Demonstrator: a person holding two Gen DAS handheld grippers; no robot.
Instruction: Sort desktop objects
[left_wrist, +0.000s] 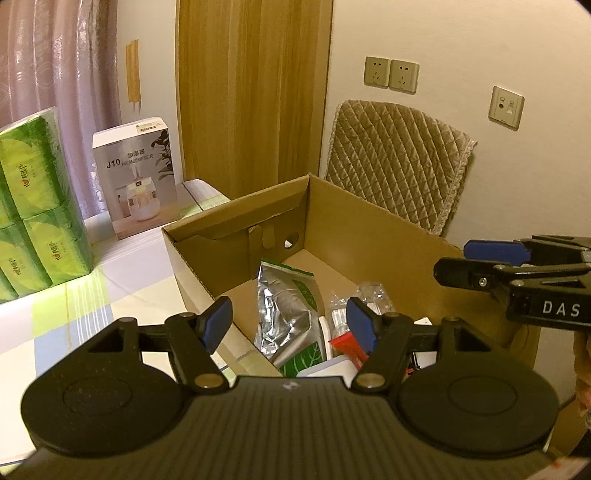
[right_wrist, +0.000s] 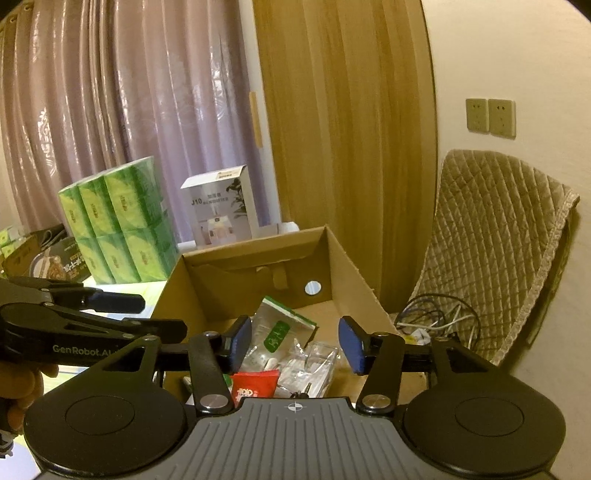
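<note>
Grippers both w/ jaws apart, empty: left gripper (left_wrist: 288, 323), right gripper (right_wrist: 294, 343) over cardboard box (right_wrist: 354, 273). Silver foil pouch (left_wrist: 286, 314) just ahead inside. Beyond-left: box (left_wrist: 138, 177) marked "J10", prob. humidifier. Left gripper reads "GenRobot.AI".

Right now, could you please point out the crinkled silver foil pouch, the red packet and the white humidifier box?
Crinkled silver foil pouch (left_wrist: 282, 314): left wrist view, foil middle.
Red packet (right_wrist: 255, 384): right wrist view, top face.
White humidifier box (left_wrist: 138, 177): left wrist view, printed front.
</note>
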